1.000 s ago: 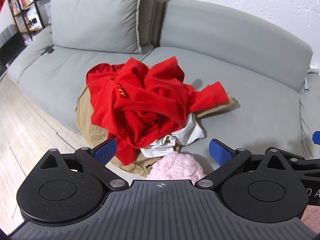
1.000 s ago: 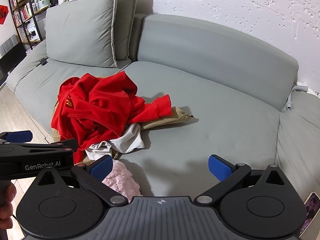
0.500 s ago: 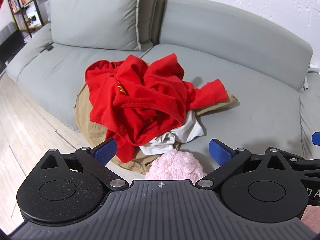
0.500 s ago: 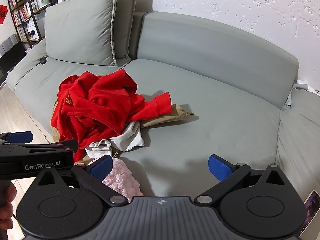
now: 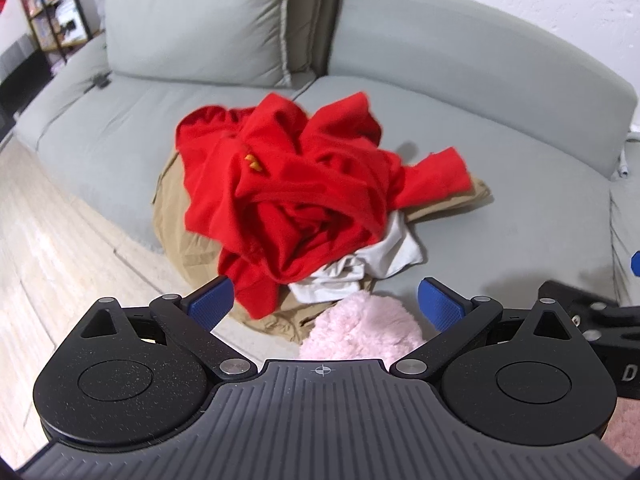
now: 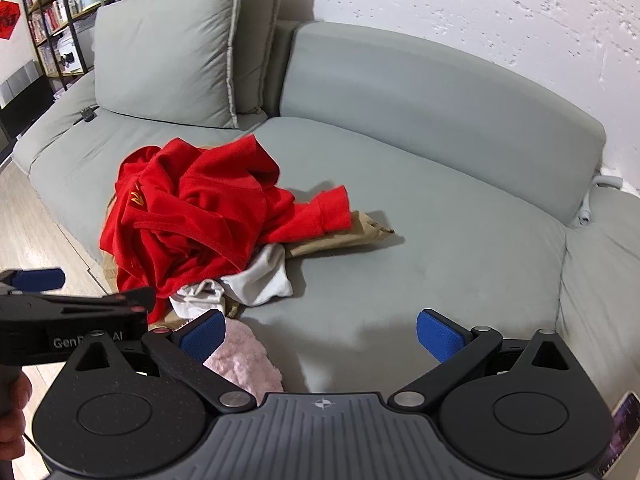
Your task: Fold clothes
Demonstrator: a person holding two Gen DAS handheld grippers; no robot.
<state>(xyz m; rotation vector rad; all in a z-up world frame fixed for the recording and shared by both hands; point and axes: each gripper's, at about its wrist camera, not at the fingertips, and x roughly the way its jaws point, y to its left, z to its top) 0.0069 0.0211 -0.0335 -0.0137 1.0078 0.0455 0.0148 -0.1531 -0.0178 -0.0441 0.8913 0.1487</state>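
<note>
Both tools hang spread and empty, the left tool (image 5: 322,300) and right tool (image 6: 320,332) before the sofa (image 6: 440,240); picking looks unstarted, the red garment (image 5: 304,200) likely first.

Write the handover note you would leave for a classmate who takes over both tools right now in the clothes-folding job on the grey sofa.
Left tool: open, empty, hanging just short of the pile's near edge.
Right tool: open, empty, over bare seat to the right of the pile.
The clothes: one crumpled heap on the grey fabric sofa. The bright red sweatshirt lies on top, over the tan trousers and the white cloth garment; the fluffy pink garment lies nearest the tools.
Done: nothing folded yet.
Left: pull each garment out, spread it flat and fold it, probably the red one first.
</note>
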